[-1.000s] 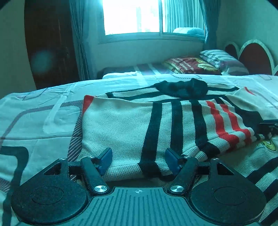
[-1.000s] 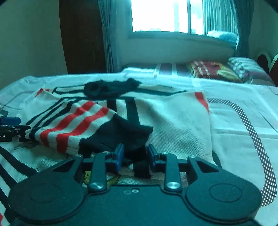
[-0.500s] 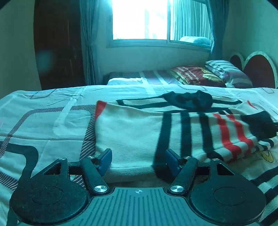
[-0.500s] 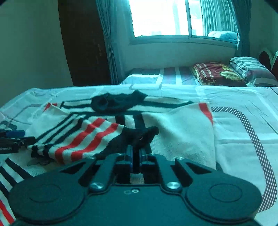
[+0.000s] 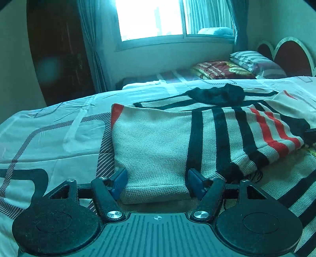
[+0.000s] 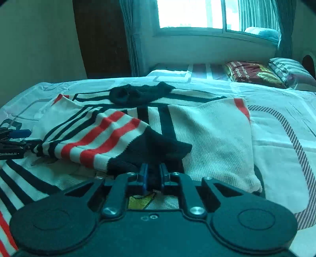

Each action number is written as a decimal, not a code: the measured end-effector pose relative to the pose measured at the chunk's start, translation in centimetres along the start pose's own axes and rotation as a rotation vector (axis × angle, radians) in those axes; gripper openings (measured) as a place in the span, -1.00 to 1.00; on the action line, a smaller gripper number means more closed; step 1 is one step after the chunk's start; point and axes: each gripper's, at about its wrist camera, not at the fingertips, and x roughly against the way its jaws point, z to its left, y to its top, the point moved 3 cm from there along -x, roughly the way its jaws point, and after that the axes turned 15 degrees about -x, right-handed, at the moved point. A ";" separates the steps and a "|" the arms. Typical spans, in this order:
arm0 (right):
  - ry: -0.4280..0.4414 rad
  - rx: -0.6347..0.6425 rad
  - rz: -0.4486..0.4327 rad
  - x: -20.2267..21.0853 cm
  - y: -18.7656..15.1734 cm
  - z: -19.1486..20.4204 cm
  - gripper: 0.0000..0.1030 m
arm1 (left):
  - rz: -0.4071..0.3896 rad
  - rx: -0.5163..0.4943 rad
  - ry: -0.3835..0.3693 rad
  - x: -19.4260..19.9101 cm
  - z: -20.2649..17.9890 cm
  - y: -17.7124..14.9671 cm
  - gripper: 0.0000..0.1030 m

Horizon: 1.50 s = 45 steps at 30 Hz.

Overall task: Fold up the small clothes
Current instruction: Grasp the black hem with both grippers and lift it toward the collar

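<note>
A cream knit sweater point(image 5: 158, 142) with black and red stripes lies on the bed, its sides folded in. My left gripper point(image 5: 157, 182) is open, its blue pads either side of the folded edge of the sweater's left part. My right gripper point(image 6: 153, 175) is shut on the black cuff point(image 6: 164, 150) of the striped sleeve point(image 6: 102, 138), which lies across the sweater's front. The black collar point(image 6: 138, 94) is bunched at the far end. The left gripper shows at the left edge of the right wrist view point(image 6: 13, 142).
The sweater lies on a white patterned bedsheet point(image 5: 49, 134). Pillows point(image 5: 254, 63) and a dark red headboard point(image 5: 292, 55) are at the far right. A window point(image 5: 150, 17) and a dark wardrobe point(image 5: 57, 49) stand beyond the bed.
My right gripper closed on the black sleeve cuff and drew it back over the sweater. My left gripper stayed open at the folded left edge, with the view shifted slightly.
</note>
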 end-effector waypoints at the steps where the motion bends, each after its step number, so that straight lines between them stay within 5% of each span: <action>1: -0.005 -0.028 0.018 0.0 0.4 0.0 -0.78 | 0.001 -0.001 -0.002 -0.1 0.1 0.0 0.37; 4: -0.023 -0.050 0.014 1.2 0.8 0.0 -0.65 | 0.015 -0.004 -0.009 0.7 0.3 0.4 0.39; 7: -0.011 -0.076 -0.049 4.9 0.5 -0.9 -0.15 | -0.010 0.007 0.015 3.8 0.8 -0.3 0.96; 8: -0.012 -0.095 -0.047 6.1 0.2 -1.6 -0.07 | -0.010 0.014 0.013 5.0 0.9 -1.1 0.96; 14: -0.035 -0.155 -0.004 13.4 -4.7 -5.3 -0.14 | 0.052 0.057 -0.045 12.2 0.6 -7.6 0.94; 18: -0.025 -0.259 0.052 17.9 -9.1 -7.5 -0.14 | 0.129 0.245 -0.197 15.5 0.5 -12.4 0.26; 25: 0.110 -0.537 0.132 21.8 -15.7 -9.0 -0.12 | 0.088 0.465 -0.428 19.5 -0.8 -16.5 0.26; 31: 0.170 -0.569 0.149 22.1 -17.4 -7.6 -0.11 | 0.070 0.641 -0.591 19.4 -1.2 -18.4 0.26; 34: 0.216 -0.626 0.161 21.5 -17.4 -7.9 -0.12 | 0.054 0.700 -0.617 18.9 -0.9 -18.8 0.26; 37: 0.267 -0.718 0.186 20.2 -17.5 -8.6 -0.37 | 0.025 0.737 -0.626 18.5 -1.0 -18.9 0.23; 39: 0.250 -0.729 0.191 19.6 -17.6 -8.7 -0.65 | 0.032 0.725 -0.594 18.3 -1.1 -18.9 -0.11; 41: 0.223 -0.719 0.192 19.5 -17.6 -8.6 -0.87 | 0.057 0.715 -0.549 17.9 -1.0 -19.1 -0.83; 45: 0.213 -0.617 0.112 21.6 -15.9 -7.3 -0.88 | -0.003 0.711 -0.523 19.4 -0.2 -18.3 -0.89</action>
